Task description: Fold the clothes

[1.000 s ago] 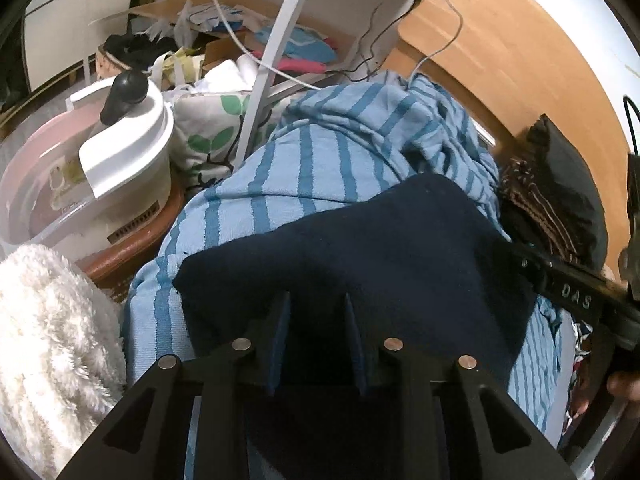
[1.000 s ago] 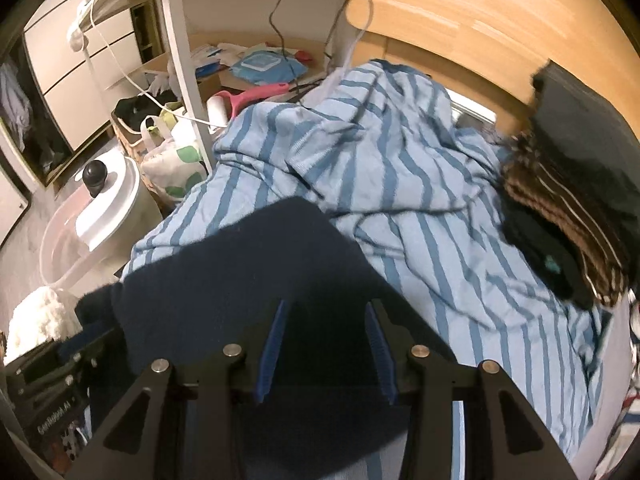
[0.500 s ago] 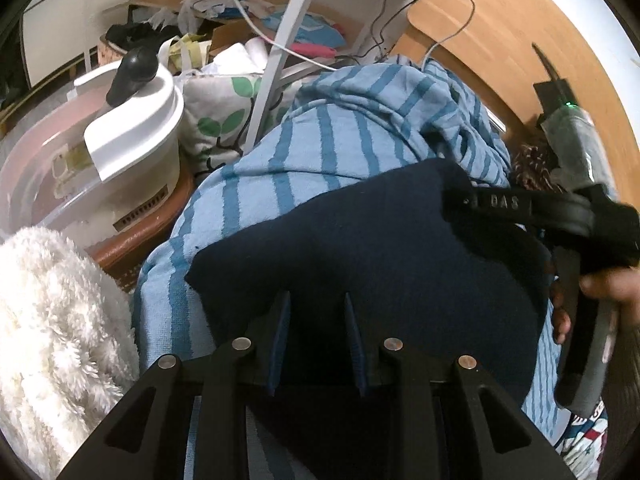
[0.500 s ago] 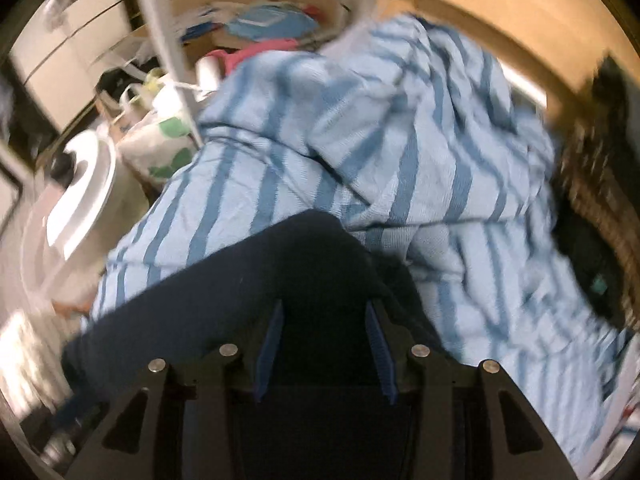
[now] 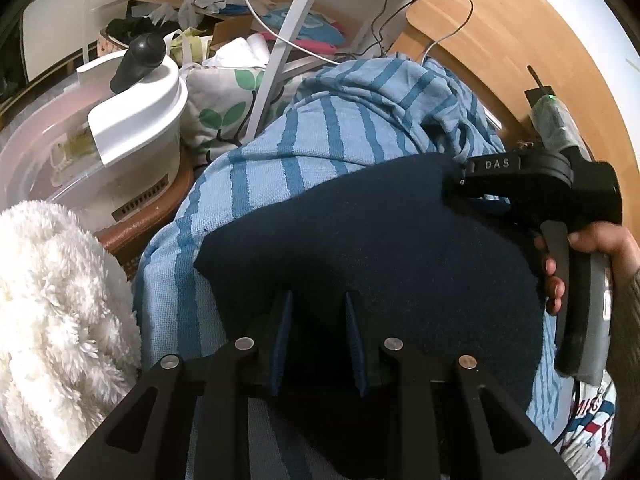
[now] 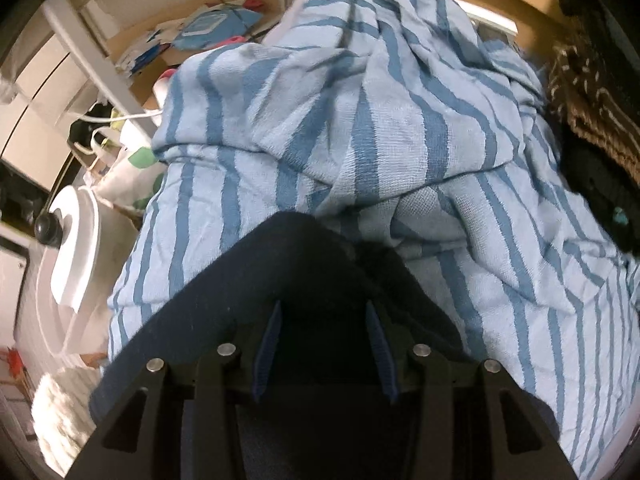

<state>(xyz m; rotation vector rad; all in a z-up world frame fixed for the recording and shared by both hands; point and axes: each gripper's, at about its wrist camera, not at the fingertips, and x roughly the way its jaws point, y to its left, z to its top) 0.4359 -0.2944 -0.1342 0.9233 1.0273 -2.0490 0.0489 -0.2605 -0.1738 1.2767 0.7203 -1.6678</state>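
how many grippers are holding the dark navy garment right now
2. The left claw holds the navy garment at its near edge; the right claw holds its far right corner, seen from the left wrist view. Neither pads' contact is fully visible.

The left gripper (image 5: 316,320) holds the dark navy knitted garment (image 5: 380,248) over a blue striped towel (image 5: 340,136), while the right gripper (image 5: 460,184) pinches its far corner.

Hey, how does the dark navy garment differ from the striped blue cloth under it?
The navy garment is plain and dark; the striped cloth is light blue with darker stripes. The navy garment lies fairly smooth, while the striped cloth is rumpled into folds. The navy garment sits on top and covers less; the striped cloth spreads wider beneath. Both are soft fabric.
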